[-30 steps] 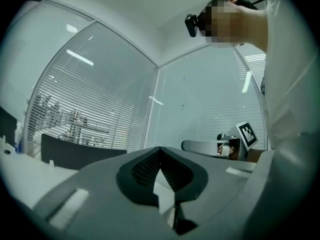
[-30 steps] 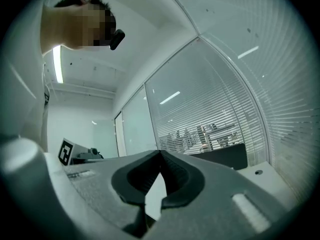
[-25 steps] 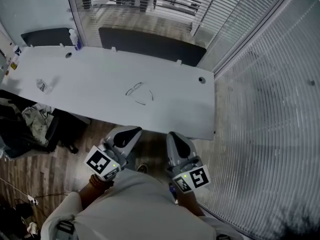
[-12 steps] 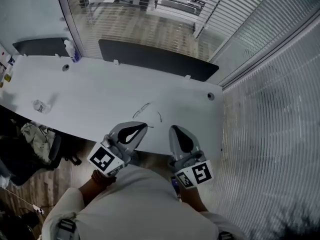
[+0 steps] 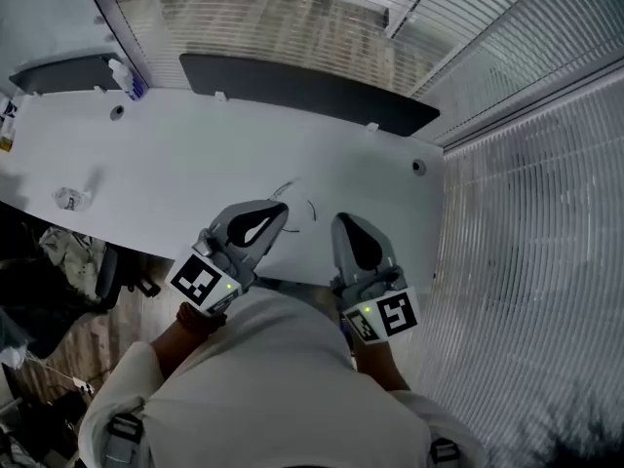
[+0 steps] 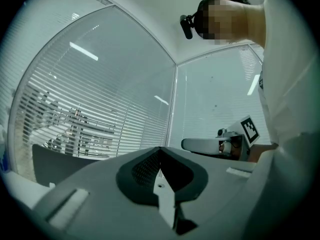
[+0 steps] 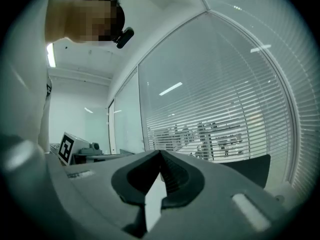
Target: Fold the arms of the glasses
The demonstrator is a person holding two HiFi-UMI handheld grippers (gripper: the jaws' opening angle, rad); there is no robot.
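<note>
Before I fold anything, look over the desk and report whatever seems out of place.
Nothing looks spilled or damaged. The only stray item is a small crumpled scrap lying alone on the left of the desk. The glasses lie near the front edge, too small to judge further.

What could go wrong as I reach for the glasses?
1. The left gripper and right gripper are both shut; going in like that could shove the thin wire-framed glasses along the white desk instead of catching an arm.
2. The left gripper partly hides the glasses in the head view and neither gripper view shows them, so aim may be off.
</note>
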